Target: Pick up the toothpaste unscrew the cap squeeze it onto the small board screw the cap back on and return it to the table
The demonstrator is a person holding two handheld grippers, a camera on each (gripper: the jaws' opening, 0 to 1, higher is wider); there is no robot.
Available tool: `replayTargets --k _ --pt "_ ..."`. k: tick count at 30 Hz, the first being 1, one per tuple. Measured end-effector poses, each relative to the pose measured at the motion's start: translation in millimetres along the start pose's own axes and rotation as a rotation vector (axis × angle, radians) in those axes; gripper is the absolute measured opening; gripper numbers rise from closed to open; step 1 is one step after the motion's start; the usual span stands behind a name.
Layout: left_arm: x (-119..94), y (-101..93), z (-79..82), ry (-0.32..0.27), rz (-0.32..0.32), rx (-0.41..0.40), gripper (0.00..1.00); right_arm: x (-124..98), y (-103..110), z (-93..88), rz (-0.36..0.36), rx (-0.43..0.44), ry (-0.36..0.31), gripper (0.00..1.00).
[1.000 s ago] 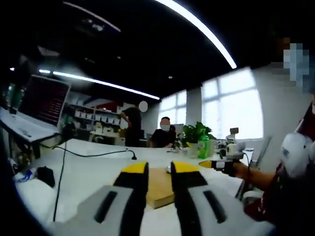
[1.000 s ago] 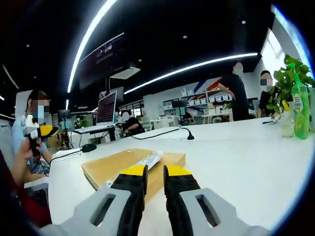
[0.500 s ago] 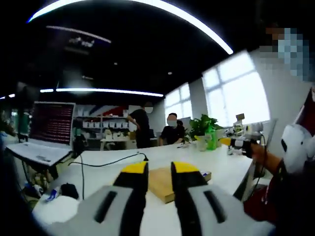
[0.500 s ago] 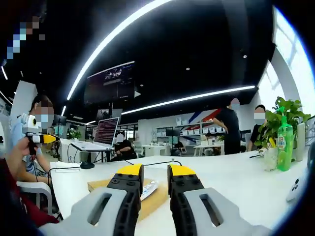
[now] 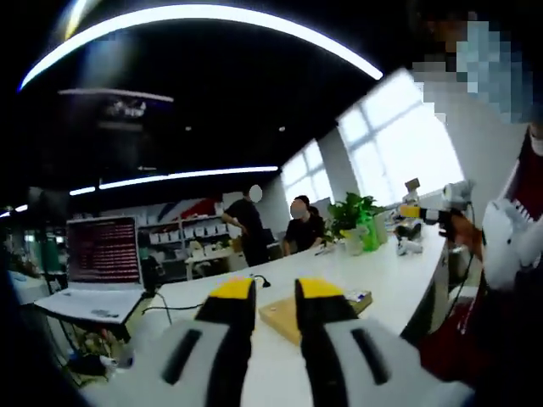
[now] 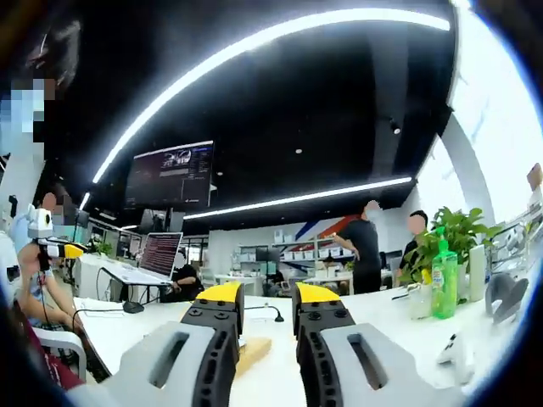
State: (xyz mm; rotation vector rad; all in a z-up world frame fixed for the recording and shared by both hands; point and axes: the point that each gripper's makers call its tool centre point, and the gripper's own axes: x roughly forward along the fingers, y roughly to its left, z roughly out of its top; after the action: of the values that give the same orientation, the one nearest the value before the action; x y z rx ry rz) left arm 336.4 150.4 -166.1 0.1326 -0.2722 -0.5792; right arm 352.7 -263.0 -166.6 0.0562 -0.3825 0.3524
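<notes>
White table [image 5: 382,280] runs far into the office. Wooden board [image 5: 293,315] lies on it, just beyond the left gripper [image 5: 275,290]; toothpaste on board cannot be made out. Right gripper [image 6: 268,294]: jaws apart, empty. Left gripper: jaws apart, empty.

I hold my left gripper [image 5: 275,288] level, its jaws a little apart with nothing between them. My right gripper [image 6: 268,294] is the same, slightly parted and empty. My right hand [image 5: 465,227] is raised.
</notes>
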Motion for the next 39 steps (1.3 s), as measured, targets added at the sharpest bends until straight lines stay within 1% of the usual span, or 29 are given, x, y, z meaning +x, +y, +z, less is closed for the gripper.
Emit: replayTargets --k 1,2,3,4,5,7,9,11,12,13,14,16,18,20,22,24,26,28,31,32,33,34,35,36,37,38,39 --pt "-1.6 3.4 6.9 -0.033 -0.002 -0.012 0.19 -9.0 0.1 7.8 -0.001 -0.002 -0.007 0.13" --pt "-2.6 4.7 12.3 -0.061 -0.016 -0.035 0.19 -18.0 -1.9 16.4 -0.022 -0.001 -0.023 0.11" --pt "-3.2 5.6 15.5 -0.077 -0.026 -0.050 0.19 -26.7 -5.5 24.3 -0.052 -0.008 -0.041 0.12" --pt "-2.9 6.0 20.3 -0.104 -0.052 -0.078 0.19 -38.9 -8.1 30.2 -0.085 -0.027 -0.044 0.12" --pt "-1.4 5.3 22.3 -0.115 -0.072 -0.086 0.19 -46.9 -9.0 33.3 -0.107 -0.038 -0.045 0.12" --pt "2.7 3.8 22.6 -0.103 -0.097 -0.067 0.19 -59.1 -8.2 37.0 -0.132 -0.043 -0.049 0.12" --pt "5.9 2.8 26.2 -0.100 -0.108 -0.010 0.19 -70.6 -7.6 38.0 -0.161 -0.030 -0.046 0.13" --pt "9.6 2.1 30.7 -0.113 -0.125 -0.006 0.19 -78.4 -5.8 36.7 -0.176 -0.023 -0.034 0.15" --pt "12.2 -0.2 32.2 -0.121 -0.151 -0.020 0.19 -82.3 -6.4 35.3 -0.189 -0.020 -0.023 0.16" --pt "15.0 -2.2 32.0 -0.124 -0.176 -0.051 0.19 -87.2 -8.9 34.7 -0.215 -0.016 -0.019 0.18" --pt "19.5 -2.5 31.5 -0.136 -0.191 -0.063 0.19 -91.8 -10.9 36.1 -0.234 -0.012 -0.030 0.19" --pt "26.8 -4.0 27.3 -0.135 -0.213 -0.076 0.19 -100.5 -15.0 37.5 -0.272 0.016 -0.048 0.19" --pt "36.3 -7.1 18.2 -0.110 -0.235 -0.074 0.20 -104.5 -17.6 37.6 -0.290 0.039 -0.054 0.21" --pt "43.5 -7.8 9.1 -0.081 -0.235 -0.049 0.20 -107.6 -18.9 38.1 -0.304 0.054 -0.062 0.23" --pt "49.3 -6.7 4.4 -0.069 -0.233 -0.032 0.20 -108.0 -20.6 37.2 -0.312 0.064 -0.061 0.24" --pt "54.5 -4.1 1.4 -0.061 -0.237 -0.044 0.21 -107.5 -26.4 35.0 -0.331 0.083 -0.061 0.24" --pt "57.5 -2.8 -1.8 -0.060 -0.239 -0.051 0.22 -103.3 -30.5 35.7 -0.334 0.140 -0.095 0.25" --pt "59.1 -2.4 -5.9 -0.054 -0.235 -0.056 0.22 -95.3 -29.9 34.3 -0.312 0.195 -0.117 0.26" --pt "64.7 1.0 -14.0 -0.042 -0.224 -0.073 0.22 -77.4 -28.3 28.3 -0.276 0.206 -0.098 0.29" --pt "66.8 2.0 -16.8 -0.041 -0.222 -0.085 0.22 -70.0 -24.6 27.6 -0.250 0.199 -0.095 0.29" --pt "68.8 3.7 -19.3 -0.047 -0.222 -0.093 0.21 -65.4 -21.9 27.2 -0.233 0.194 -0.095 0.29" --pt "71.6 6.4 -16.8 -0.092 -0.221 -0.119 0.19 -58.7 -17.8 25.6 -0.211 0.186 -0.091 0.29" --pt "73.0 15.3 -15.5 -0.129 -0.186 -0.189 0.17 -52.1 -13.2 23.2 -0.187 0.179 -0.086 0.29" --pt "71.8 21.7 -16.1 -0.140 -0.164 -0.271 0.15 -46.1 -8.6 19.9 -0.165 0.185 -0.080 0.29" --pt "69.7 23.3 -14.5 -0.163 -0.170 -0.285 0.13 -40.6 -4.6 16.6 -0.143 0.190 -0.080 0.27" --pt "67.2 25.1 -13.2 -0.181 -0.173 -0.278 0.13 -33.8 -2.5 10.9 -0.127 0.198 -0.070 0.26" --pt "65.7 28.3 -14.8 -0.171 -0.174 -0.280 0.13 -28.6 -2.4 5.9 -0.123 0.209 -0.059 0.26"
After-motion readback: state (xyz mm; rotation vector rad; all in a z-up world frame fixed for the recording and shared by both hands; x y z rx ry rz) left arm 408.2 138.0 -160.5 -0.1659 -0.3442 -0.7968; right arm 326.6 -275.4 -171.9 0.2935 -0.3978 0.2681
